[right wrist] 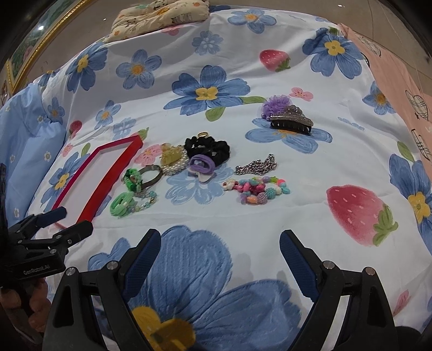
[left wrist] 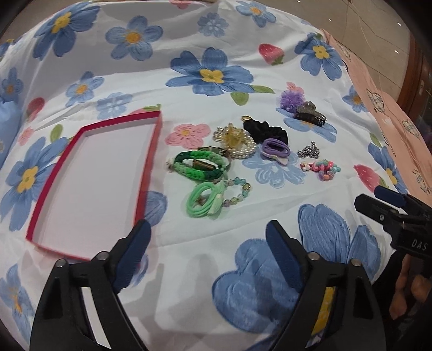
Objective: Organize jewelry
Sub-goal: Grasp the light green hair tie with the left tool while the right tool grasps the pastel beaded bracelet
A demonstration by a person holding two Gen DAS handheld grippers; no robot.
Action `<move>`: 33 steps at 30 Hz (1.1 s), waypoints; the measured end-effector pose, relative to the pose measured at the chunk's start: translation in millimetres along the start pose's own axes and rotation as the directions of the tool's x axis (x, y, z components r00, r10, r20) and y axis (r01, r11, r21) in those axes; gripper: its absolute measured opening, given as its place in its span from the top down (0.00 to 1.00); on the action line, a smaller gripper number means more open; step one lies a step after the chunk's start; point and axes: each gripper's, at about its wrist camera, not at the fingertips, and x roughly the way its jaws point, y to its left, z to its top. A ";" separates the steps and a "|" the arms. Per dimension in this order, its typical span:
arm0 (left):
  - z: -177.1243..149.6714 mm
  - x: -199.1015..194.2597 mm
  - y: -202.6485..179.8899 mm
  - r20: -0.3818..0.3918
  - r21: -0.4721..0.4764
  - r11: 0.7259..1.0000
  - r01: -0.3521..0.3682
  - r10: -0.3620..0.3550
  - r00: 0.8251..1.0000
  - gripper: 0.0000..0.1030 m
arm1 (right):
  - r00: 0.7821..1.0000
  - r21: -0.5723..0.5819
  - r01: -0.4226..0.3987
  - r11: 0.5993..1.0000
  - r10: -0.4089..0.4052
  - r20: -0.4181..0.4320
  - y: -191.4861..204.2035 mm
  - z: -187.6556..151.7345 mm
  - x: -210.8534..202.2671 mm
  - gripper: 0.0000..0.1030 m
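Note:
A shallow red-rimmed box [left wrist: 151,151] with a bare white floor lies at the left on the flowered sheet; it also shows in the right wrist view [right wrist: 108,178]. To its right lie jewelry pieces: green braided bracelets [left wrist: 198,164], a light green hair tie [left wrist: 205,201], a pearl bracelet [left wrist: 243,149], a black scrunchie [left wrist: 266,131], a purple hair tie [left wrist: 275,148], a silver chain [right wrist: 255,164], a colourful bead bracelet [right wrist: 256,189] and a grey claw clip [right wrist: 291,122]. My left gripper [left wrist: 209,237] is open and empty, short of the pile. My right gripper [right wrist: 220,244] is open and empty too.
A purple pompom [right wrist: 275,104] sits behind the claw clip. A pink sheet [right wrist: 399,78] borders the right side. A patterned pillow [right wrist: 159,16] lies at the far edge, a blue pillow [right wrist: 24,140] at the left.

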 end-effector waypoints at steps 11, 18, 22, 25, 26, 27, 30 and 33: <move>18.5 43.1 1.1 -0.062 0.028 0.999 0.017 -0.015 0.998 0.32 | 0.996 0.035 0.033 0.999 -0.030 -0.083 -26.0 21.2 50.2 0.42; 19.0 66.5 6.6 -0.109 0.020 0.999 0.031 -0.029 0.994 0.38 | 0.994 0.047 0.014 0.999 -0.009 -0.108 -28.4 25.7 82.2 0.46; 16.7 77.5 10.0 -0.140 0.009 0.999 0.051 -0.049 0.989 0.52 | 0.995 0.049 0.027 0.998 -0.022 -0.093 -30.8 26.8 92.4 0.59; 15.8 80.2 15.2 -0.145 -0.016 0.998 0.066 -0.068 0.987 0.60 | 0.997 0.068 0.038 0.997 -0.032 -0.077 -37.1 27.5 92.7 0.75; 16.2 79.9 16.3 -0.144 -0.021 0.997 0.072 -0.074 0.987 0.65 | 0.997 0.078 0.032 0.996 -0.026 -0.076 -40.0 27.5 92.1 0.77; 16.3 79.1 17.6 -0.143 -0.027 0.997 0.079 -0.082 0.986 0.67 | 0.997 0.090 0.021 0.996 -0.015 -0.072 -42.8 27.0 90.3 0.78; 16.0 75.5 20.0 -0.137 -0.036 0.995 0.091 -0.095 0.986 0.75 | 0.998 0.100 0.015 0.995 -0.008 -0.065 -43.7 26.4 84.8 0.78; 15.7 68.5 21.8 -0.130 -0.046 0.993 0.109 -0.114 0.985 0.81 | 0.998 0.100 0.006 0.995 -0.001 -0.055 -40.9 24.6 74.1 0.79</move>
